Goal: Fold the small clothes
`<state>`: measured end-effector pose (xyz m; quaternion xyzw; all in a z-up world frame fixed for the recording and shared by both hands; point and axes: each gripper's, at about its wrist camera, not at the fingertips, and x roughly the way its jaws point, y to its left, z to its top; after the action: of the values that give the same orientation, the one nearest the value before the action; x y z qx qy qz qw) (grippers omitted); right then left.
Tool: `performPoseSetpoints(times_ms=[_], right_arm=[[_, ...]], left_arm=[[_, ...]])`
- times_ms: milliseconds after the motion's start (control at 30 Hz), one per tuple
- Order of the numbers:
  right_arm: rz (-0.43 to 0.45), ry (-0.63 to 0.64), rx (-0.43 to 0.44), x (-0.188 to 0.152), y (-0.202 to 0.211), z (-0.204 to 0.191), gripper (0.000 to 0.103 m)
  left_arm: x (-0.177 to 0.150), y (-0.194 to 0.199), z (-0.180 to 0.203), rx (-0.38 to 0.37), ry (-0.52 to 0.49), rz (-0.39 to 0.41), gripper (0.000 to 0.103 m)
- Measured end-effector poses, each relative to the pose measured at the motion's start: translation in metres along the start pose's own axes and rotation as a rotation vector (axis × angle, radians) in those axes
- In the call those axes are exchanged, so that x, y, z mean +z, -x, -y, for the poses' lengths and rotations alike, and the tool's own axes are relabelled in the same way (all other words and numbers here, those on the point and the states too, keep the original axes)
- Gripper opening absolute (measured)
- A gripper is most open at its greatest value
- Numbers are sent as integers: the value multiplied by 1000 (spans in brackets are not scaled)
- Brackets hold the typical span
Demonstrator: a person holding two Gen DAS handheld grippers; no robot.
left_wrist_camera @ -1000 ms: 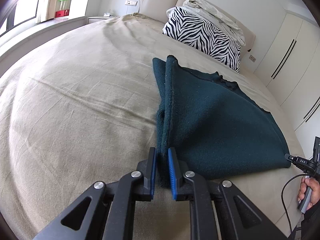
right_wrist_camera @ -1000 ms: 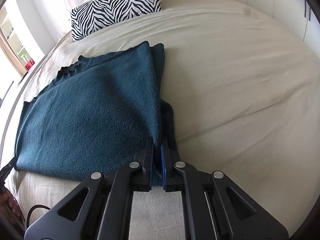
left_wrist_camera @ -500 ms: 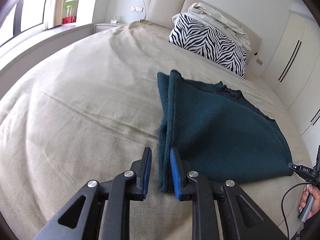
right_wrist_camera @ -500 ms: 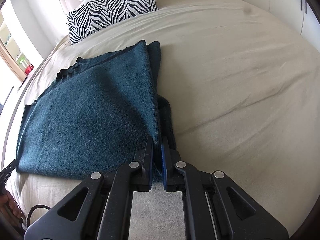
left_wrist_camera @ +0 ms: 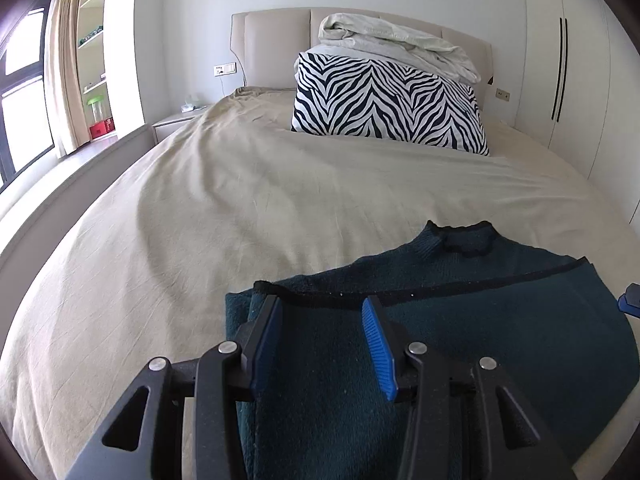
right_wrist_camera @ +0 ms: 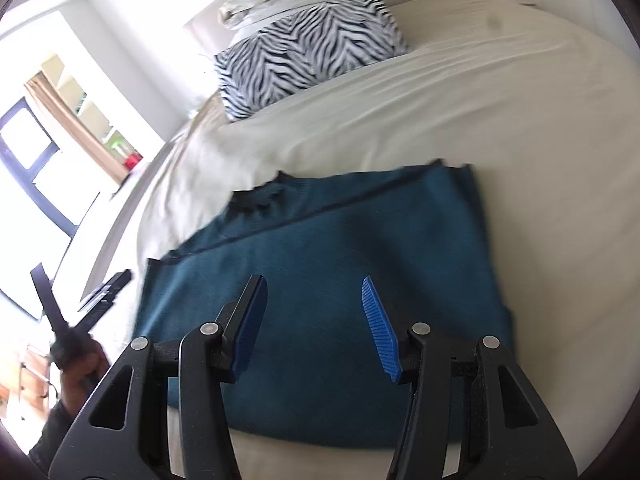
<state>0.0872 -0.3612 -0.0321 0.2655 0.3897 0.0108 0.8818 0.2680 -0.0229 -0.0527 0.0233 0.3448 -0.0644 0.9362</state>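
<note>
A dark teal knitted garment lies folded flat on the beige bed sheet, its black-edged neckline towards the pillows. My left gripper hovers over the garment's left end; its jaws are opening, with nothing pinched between the blue pads. In the right wrist view the same garment spreads below my right gripper, whose jaws are also opening and stand clear above the cloth. A blue tip of the right gripper shows at the right edge of the left wrist view.
A zebra-striped pillow and a crumpled white duvet rest against the headboard. White wardrobe doors stand to the right, a window and shelves to the left. A person's hand holds the other gripper's handle at lower left.
Both grippers let go of the garment's edges, opened and pulled up and back. The garment now lies released on the sheet and both views look further towards the headboard.
</note>
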Motion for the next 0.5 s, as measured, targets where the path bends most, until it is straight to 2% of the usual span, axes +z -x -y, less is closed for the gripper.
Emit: performPoseSetpoints(times_ms=[100,133,167,267,300,367,433,467,500], right_arm=[[-71,-8,92,20,-53,-22,49],[-98,-15,145,25,-71,-28,49],[-111,-31,177,29,-89,-30,49],[-159,-116,190,36,-136,-23,49],[-149,-149,196,37,-146,-15,45],[-97,-251,265,41,-155,9,41],[-60,-361,315,43,-154,34,31],[-33,-398,319,44,-151,45,31],[-3,-420,283,44,-146,57,31]], left_arm=[[-6,-34,-2,32,-6,-63,50],[-12,-48,-7,31,13,-111,52],[-21,-59,-14,0,47,-140,53],[-24,-59,-26,-61,99,-116,54],[-25,-59,-28,-72,104,-115,54],[-27,-59,-28,-80,107,-105,55],[-27,-59,-27,-82,103,-105,57],[-27,-60,-26,-83,98,-105,58],[-27,-60,-25,-83,94,-104,59]])
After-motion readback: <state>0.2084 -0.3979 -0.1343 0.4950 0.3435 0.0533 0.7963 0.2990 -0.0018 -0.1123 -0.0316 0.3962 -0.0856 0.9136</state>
